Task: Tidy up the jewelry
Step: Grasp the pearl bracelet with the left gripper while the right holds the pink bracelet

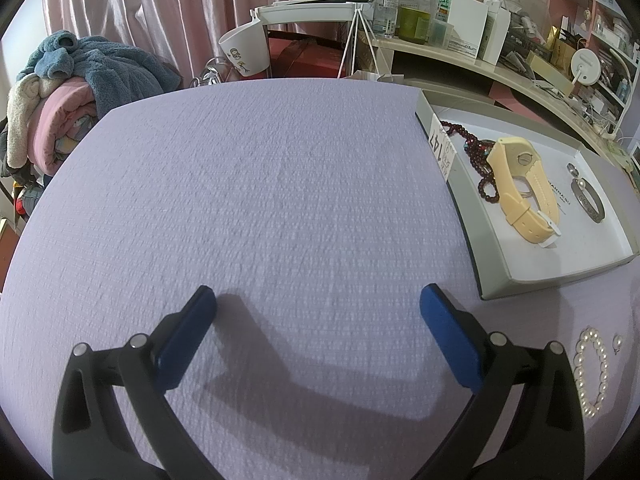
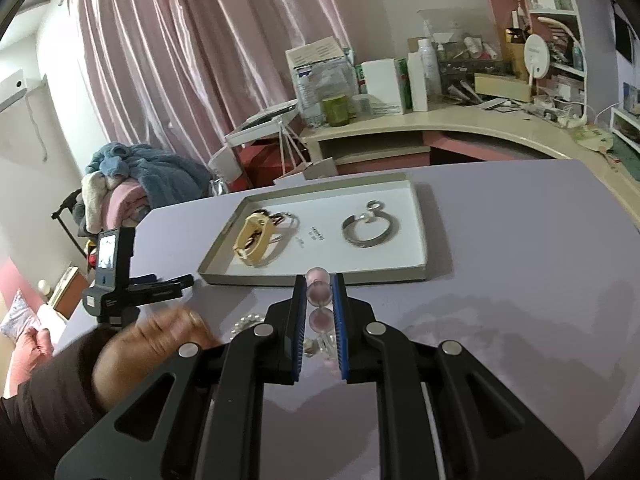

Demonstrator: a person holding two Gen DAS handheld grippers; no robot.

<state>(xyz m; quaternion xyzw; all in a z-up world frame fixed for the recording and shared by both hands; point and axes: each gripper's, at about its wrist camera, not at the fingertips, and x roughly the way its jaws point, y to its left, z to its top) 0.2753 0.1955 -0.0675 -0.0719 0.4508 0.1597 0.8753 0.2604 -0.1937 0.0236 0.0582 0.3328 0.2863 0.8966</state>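
Observation:
My right gripper [image 2: 319, 280] is shut on a bracelet of pink translucent beads [image 2: 319, 318], held just in front of the near wall of the grey-rimmed tray [image 2: 380, 276]. In the tray [image 1: 496, 280] lie a cream watch [image 1: 520, 184], dark red beads [image 1: 476, 148], a silver bangle [image 1: 590, 204] and a small ring [image 1: 573, 169]. My left gripper [image 1: 318, 292] stands open over bare lilac table, nothing between its fingers. A pearl bracelet [image 1: 592, 376] and a pearl earring [image 1: 618, 342] lie on the table to its right.
A paper tag [image 1: 440, 146] leans on the tray's left wall. Folded blankets [image 1: 80, 92] are piled beyond the table's far left edge. A cluttered desk [image 1: 460, 40] and shelves stand behind. A hand [image 2: 160, 340] holds the left gripper, left of my right one.

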